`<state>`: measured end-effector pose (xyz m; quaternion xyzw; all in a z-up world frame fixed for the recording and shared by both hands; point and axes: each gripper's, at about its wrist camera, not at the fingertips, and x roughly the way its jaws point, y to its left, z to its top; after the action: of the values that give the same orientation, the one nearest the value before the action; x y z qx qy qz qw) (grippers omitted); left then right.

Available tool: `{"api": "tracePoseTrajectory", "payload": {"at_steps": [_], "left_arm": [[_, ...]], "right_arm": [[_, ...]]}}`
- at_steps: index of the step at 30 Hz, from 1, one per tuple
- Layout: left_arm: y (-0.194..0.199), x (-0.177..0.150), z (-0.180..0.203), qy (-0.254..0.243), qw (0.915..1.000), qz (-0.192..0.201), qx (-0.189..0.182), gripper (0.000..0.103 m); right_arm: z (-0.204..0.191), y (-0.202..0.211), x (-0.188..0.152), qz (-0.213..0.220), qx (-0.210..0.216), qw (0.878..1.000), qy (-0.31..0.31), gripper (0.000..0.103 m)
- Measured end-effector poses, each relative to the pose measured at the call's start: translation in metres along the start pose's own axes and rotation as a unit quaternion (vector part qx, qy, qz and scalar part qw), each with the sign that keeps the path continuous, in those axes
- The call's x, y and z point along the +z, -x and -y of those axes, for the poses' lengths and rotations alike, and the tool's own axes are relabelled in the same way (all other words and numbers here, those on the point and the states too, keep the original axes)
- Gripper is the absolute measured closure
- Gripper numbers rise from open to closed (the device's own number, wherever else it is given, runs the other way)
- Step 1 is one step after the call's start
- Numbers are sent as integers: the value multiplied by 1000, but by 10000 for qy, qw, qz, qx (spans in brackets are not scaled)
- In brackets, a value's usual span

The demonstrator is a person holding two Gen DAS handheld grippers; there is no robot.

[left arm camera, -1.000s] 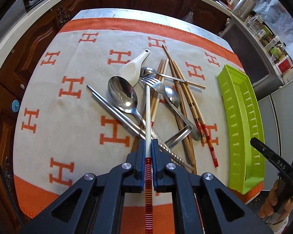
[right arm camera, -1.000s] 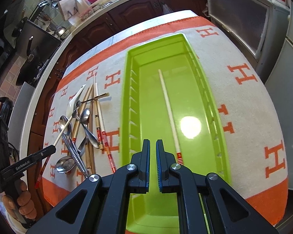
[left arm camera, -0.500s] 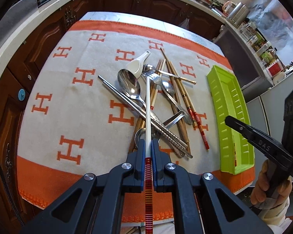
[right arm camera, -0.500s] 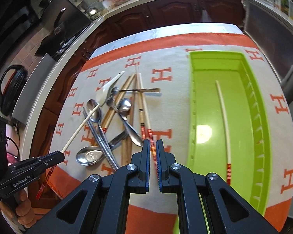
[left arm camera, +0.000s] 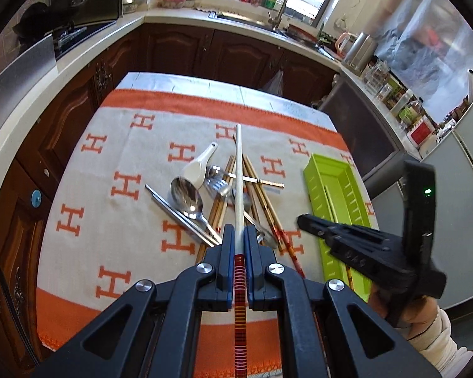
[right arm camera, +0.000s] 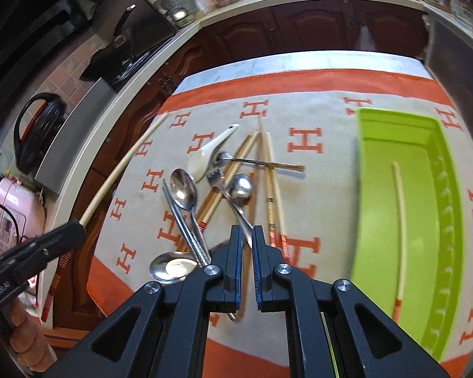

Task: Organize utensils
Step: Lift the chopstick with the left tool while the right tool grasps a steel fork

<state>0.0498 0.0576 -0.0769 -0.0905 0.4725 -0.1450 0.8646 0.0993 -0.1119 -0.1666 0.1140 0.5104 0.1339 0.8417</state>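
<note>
Left tongs (left arm camera: 239, 236): clamped on a white chopstick (left arm camera: 239, 182), gripped just above its red-striped end; the pale tip juts forward, raised above the pile.
Right tongs (right arm camera: 247, 245): nearly together with a thin gap between the pads, holding nothing, hovering above the near side of the pile.
Utensil pile (right arm camera: 224, 189): on the orange-and-cream cloth (right arm camera: 315, 189) covering the table, straight ahead of my right tongs and below my left.
In the pile: a white ceramic spoon (right arm camera: 211, 151), a large steel spoon (right arm camera: 183, 189), a fork (right arm camera: 216, 179), a smaller spoon (right arm camera: 241, 187), metal chopsticks (right arm camera: 186, 223) and wooden chopsticks (right arm camera: 271, 170), all crossing one another.
Green tray (right arm camera: 451, 220): on the cloth to the right of the pile, apart from it.
In the tray: one white chopstick with a red-striped end (right arm camera: 400, 220), lying lengthwise.
My right tongs seen from the left: beside the tray's near end, held by my hand (left arm camera: 403, 312) in a white sleeve.
</note>
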Motion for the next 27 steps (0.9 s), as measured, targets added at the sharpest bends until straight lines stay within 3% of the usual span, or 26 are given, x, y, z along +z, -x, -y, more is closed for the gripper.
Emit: {"api": "tracePoseTrajectory", "payload": {"at_steps": [9,15,18,27], "left_arm": [[-16,4,-19,226,9997,-34,6,99],[-23,1,-47,525,9986,-63,49,99],[-27,0,-57,619,9980,-71,30,99],[-31,-3,-67,724,9973,-86,-91,99]], "right_arm": [[-45,-73,21,115,-270,9921,1216,93],[-66,-110,15,-43,-815,9757,2035,93],[-74,-115,10,96,-1126,9650,2366,93],[-81,-119,11,315,-1635,9540,2494,92]]}}
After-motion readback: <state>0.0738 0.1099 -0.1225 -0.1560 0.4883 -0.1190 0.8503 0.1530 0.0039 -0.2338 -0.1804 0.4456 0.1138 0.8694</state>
